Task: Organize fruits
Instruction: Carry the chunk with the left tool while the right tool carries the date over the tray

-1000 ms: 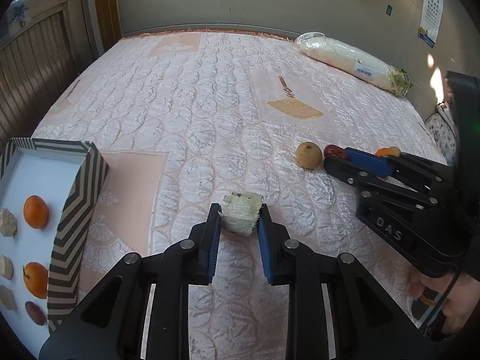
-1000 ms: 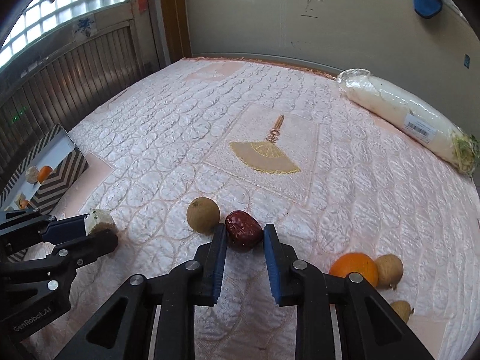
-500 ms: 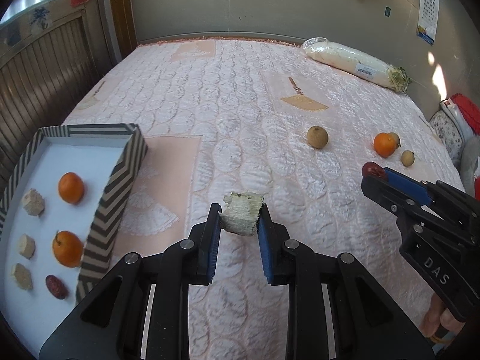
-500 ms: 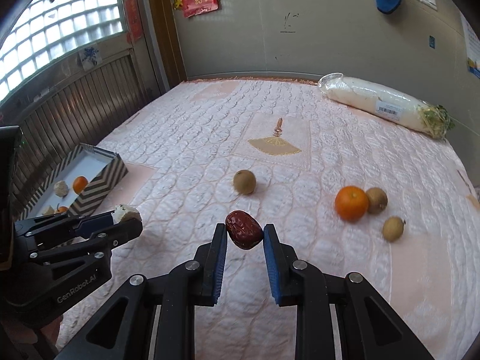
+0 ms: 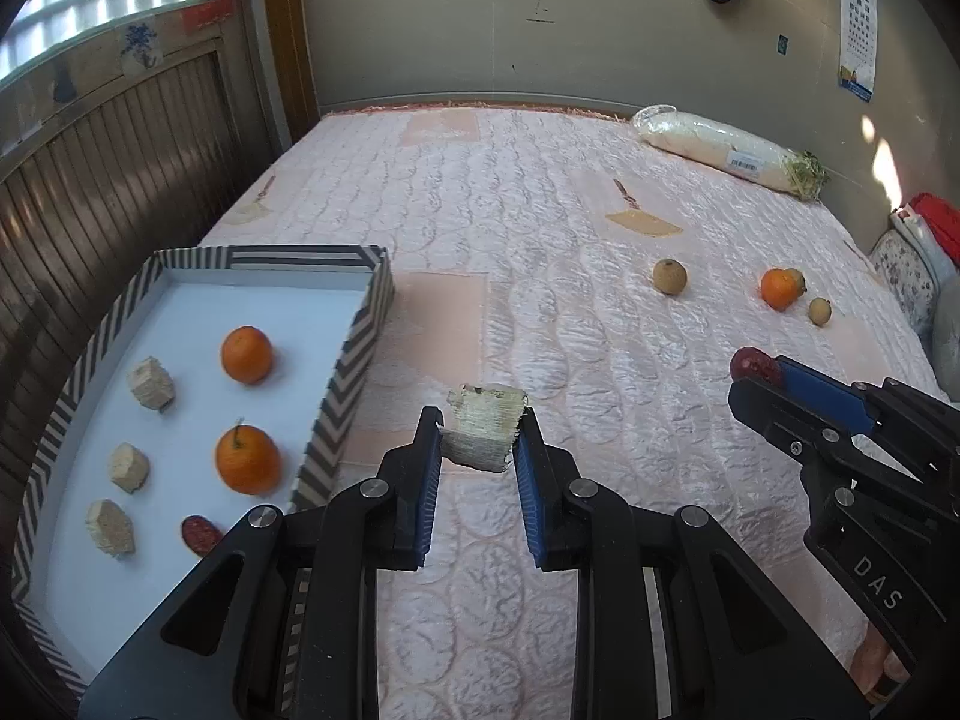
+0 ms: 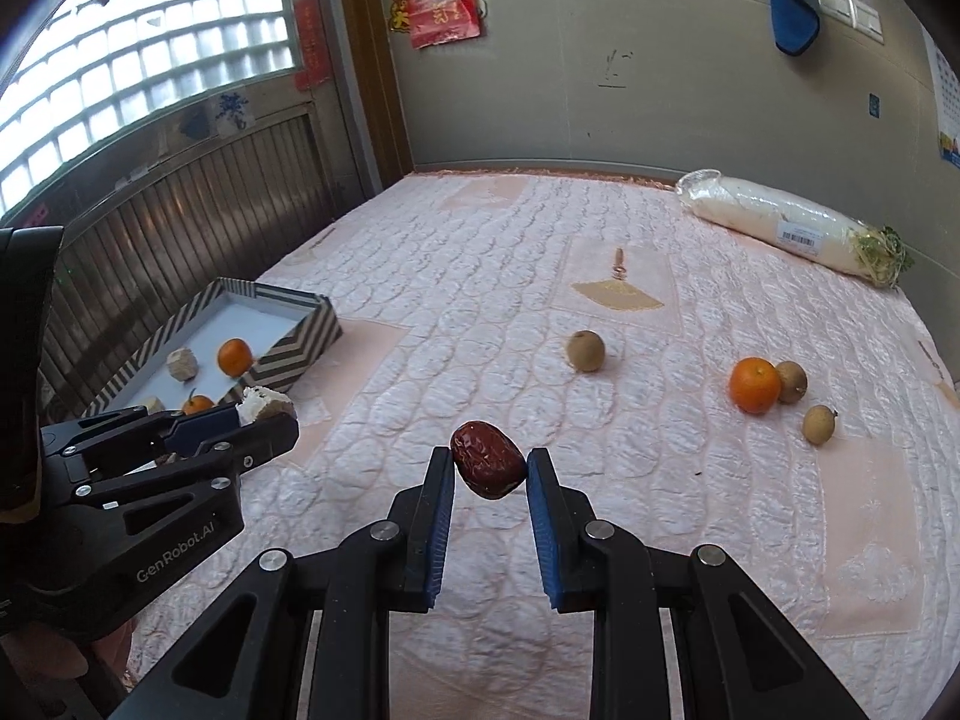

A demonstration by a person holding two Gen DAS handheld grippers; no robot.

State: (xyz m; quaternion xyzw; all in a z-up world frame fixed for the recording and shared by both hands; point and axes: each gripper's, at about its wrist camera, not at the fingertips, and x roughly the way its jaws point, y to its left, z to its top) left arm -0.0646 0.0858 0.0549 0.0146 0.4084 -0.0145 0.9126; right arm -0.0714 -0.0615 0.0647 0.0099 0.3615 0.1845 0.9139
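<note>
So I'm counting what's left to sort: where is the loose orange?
The orange lies on the quilted bed cover, right of centre in the right wrist view, touching a small brown fruit, with another nearby.

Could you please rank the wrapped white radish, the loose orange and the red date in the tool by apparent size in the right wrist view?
1. Wrapped white radish, clearly largest, though farthest.
2. and 3. Red date and loose orange look alike in size; the date sits much nearer the camera, so I would not rank them.

Left hand-held gripper [image 5: 478, 420] clamped; right hand-held gripper [image 6: 489, 459] clamped
</note>
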